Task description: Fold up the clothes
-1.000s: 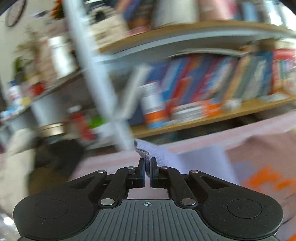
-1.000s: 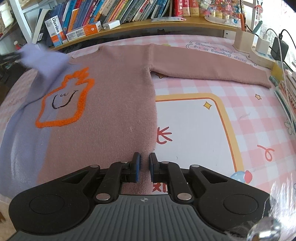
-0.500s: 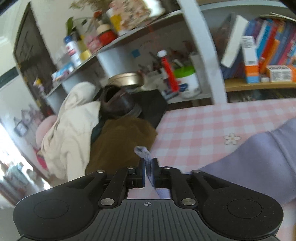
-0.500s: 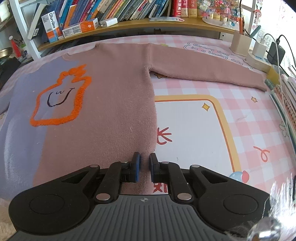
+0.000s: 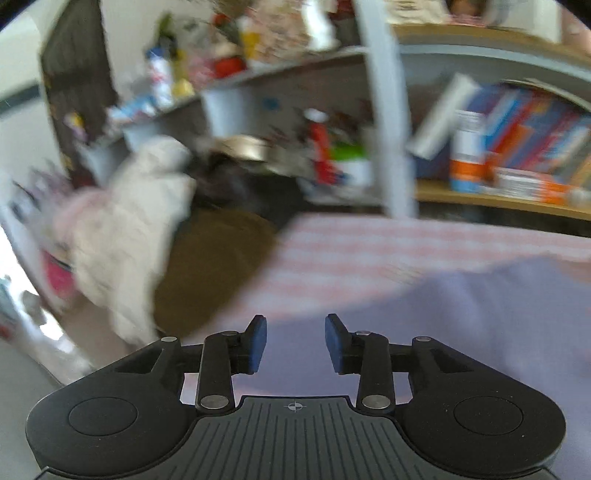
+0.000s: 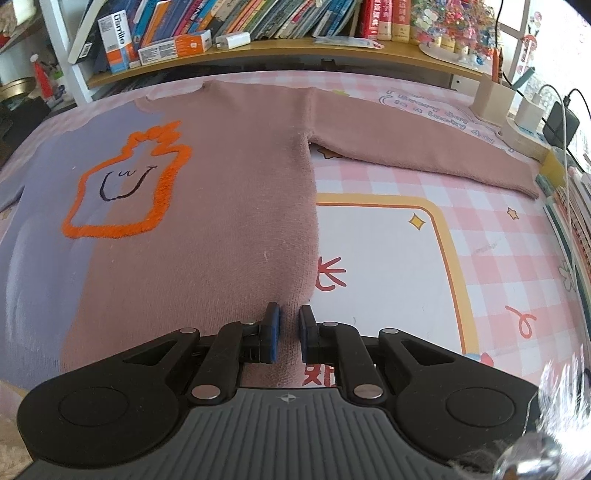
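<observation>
We see the sweater (image 6: pixel 229 206) spread flat and face up on the pink checked cloth (image 6: pixel 498 229) that covers the table. It is a soft knit in two colours: dusty pink over the middle and right, pale lilac down the left side. On the chest, across the line where the colours meet, is an orange fuzzy outline (image 6: pixel 125 188) of a flame-topped shape with a small drawn face inside it. The pink sleeve (image 6: pixel 417 147) lies stretched out to the right along the far part of the table, its cuff reaching close to the charger block and cables (image 6: pixel 554 122) at the right edge. The hem is nearest to us.

The right gripper (image 6: pixel 287 332) sits at that near hem by the sweater's right side seam — its blue pads are drawn close together with a fold of pink knit pinched between them.

In the left wrist view, which is blurred, the left gripper (image 5: pixel 294 341) has just been opening; its pads stand clearly apart with nothing between them, above the lilac sleeve (image 5: pixel 461 314) lying on the cloth.

Beyond the far edge runs a shelf of books (image 6: pixel 229 22); off the left end we make out a heap of cream and brown clothing (image 5: pixel 147 236).
</observation>
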{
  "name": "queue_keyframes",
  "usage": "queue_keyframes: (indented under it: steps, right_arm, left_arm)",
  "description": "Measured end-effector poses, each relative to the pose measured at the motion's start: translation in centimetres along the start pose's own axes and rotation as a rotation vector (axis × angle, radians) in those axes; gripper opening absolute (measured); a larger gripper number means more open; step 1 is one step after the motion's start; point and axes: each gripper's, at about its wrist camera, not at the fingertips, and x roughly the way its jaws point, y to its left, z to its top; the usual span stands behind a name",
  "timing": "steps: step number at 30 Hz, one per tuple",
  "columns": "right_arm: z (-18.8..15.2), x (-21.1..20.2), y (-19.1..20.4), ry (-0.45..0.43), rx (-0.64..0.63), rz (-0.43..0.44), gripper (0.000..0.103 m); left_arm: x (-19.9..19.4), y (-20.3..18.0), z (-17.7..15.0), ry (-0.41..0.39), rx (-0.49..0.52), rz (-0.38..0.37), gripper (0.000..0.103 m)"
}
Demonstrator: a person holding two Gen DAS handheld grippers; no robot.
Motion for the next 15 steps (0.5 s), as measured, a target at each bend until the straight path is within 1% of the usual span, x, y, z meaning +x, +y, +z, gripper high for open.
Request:
queue_keyframes:
  steps: [4, 6, 7, 9, 11, 15]
  right_arm:
    - [-0.1, 0.0, -0.3, -0.007, -0.011, 0.022, 0.011]
    - [-0.1, -0.1, -0.4, -0.008, -0.017, 0.032, 0.011]
    - [-0.1, -0.1, -0.5, -0.008, -0.02, 0.037, 0.011]
    - [-0.1, -0.1, -0.7, -0.008, -0.022, 0.049, 0.011]
    - [-0.1, -0.1, -0.9, -0.008, -0.016, 0.063, 0.011]
    - [0.0, -0.1, -1.8, -0.005, 0.017, 0.106, 0.012]
  left_arm:
    - [-2.2, -4.2, -3.4, 0.091, -0.028, -0.196, 0.036]
    - [-3.2, -6.0, -5.0, 0.132, -0.027, -0.271, 0.036]
    - [-3.5, -6.8, -5.6, 0.144, -0.021, -0.287, 0.036]
    - [-4.2, -8.1, -6.7, 0.167, -0.006, -0.305, 0.036]
    - [-4.7, -8.8, -7.4, 0.168, 0.021, -0.28, 0.036]
    - [-5.0, -8.3, -8.0, 0.202, -0.004, -0.244, 0.036]
